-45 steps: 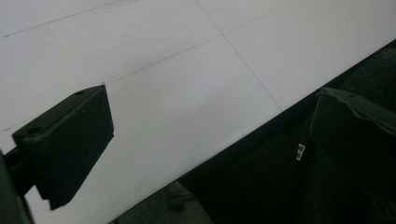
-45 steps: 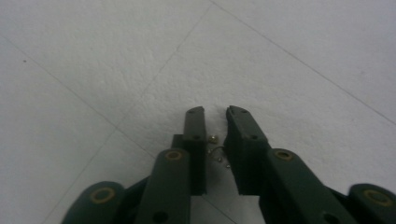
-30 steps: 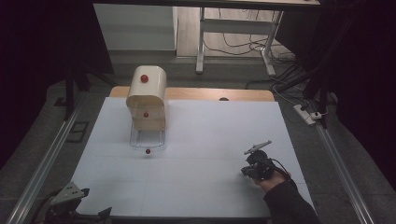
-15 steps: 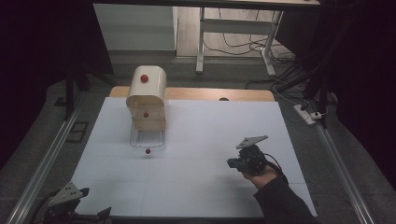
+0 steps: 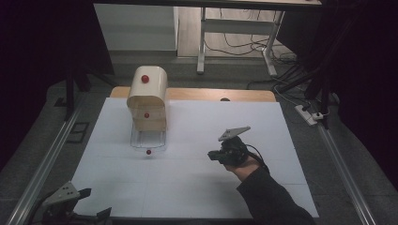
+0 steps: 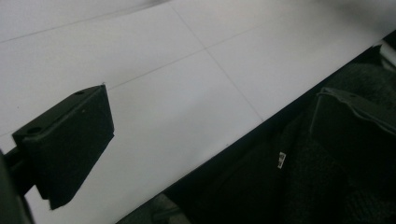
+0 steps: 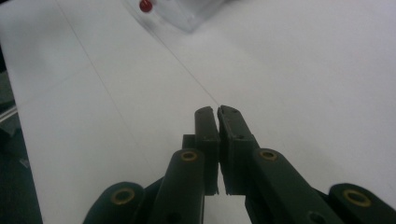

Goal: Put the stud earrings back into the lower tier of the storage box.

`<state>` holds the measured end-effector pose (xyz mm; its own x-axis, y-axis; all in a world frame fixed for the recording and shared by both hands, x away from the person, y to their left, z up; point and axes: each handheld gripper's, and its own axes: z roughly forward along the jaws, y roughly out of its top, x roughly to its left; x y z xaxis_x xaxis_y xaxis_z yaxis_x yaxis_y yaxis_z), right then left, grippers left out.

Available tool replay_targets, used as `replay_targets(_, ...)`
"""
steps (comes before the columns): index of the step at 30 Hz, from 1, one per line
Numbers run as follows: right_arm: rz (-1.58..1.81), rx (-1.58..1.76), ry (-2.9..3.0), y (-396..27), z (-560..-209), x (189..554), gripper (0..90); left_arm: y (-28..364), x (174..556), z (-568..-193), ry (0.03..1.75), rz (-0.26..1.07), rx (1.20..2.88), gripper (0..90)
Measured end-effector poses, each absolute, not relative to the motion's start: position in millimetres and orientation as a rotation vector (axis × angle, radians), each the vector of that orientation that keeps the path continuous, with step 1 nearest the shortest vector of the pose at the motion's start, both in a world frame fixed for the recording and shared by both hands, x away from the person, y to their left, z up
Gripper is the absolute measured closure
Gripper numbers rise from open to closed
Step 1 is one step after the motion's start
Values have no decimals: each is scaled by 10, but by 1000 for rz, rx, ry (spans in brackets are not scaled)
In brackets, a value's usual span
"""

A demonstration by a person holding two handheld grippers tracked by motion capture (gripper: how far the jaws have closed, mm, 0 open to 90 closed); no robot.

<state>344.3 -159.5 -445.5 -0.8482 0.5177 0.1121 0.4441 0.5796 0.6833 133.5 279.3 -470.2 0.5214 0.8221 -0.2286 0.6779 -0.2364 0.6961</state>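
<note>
The left claw (image 5: 70, 206) rests at the near left corner of the table (image 5: 197, 187), well apart from the box (image 5: 148, 101). In the left gripper view one black jaw stands at the left edge over the white table (image 6: 187, 93) and the other is far to the right over the dark floor, so this claw is wide open and holds nothing.

The right claw (image 5: 217, 155) is over the table, to the right of the box and nearer to the person than it. A hand (image 5: 237, 159) in a dark sleeve (image 5: 272, 197) holds it, and it points left. In the right gripper view its two jaws (image 7: 218, 140) are pressed together with nothing between them.

The drawer (image 5: 148, 139) stands pulled out of the box front, with a red knob (image 5: 149, 152) at its near side. The knob (image 7: 145, 5) is also in the right gripper view, far ahead of the jaws. The cream box has two more red knobs, one on its front (image 5: 147, 115) and one on its rounded top (image 5: 145, 78).
</note>
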Motion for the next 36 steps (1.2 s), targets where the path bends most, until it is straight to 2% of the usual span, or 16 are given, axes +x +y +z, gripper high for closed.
replay_targets(36, 1301, 639, 2688, -203, -4558, 3893, 865, 2804, 1335, -4707, 1218, 213, 1964, 2)
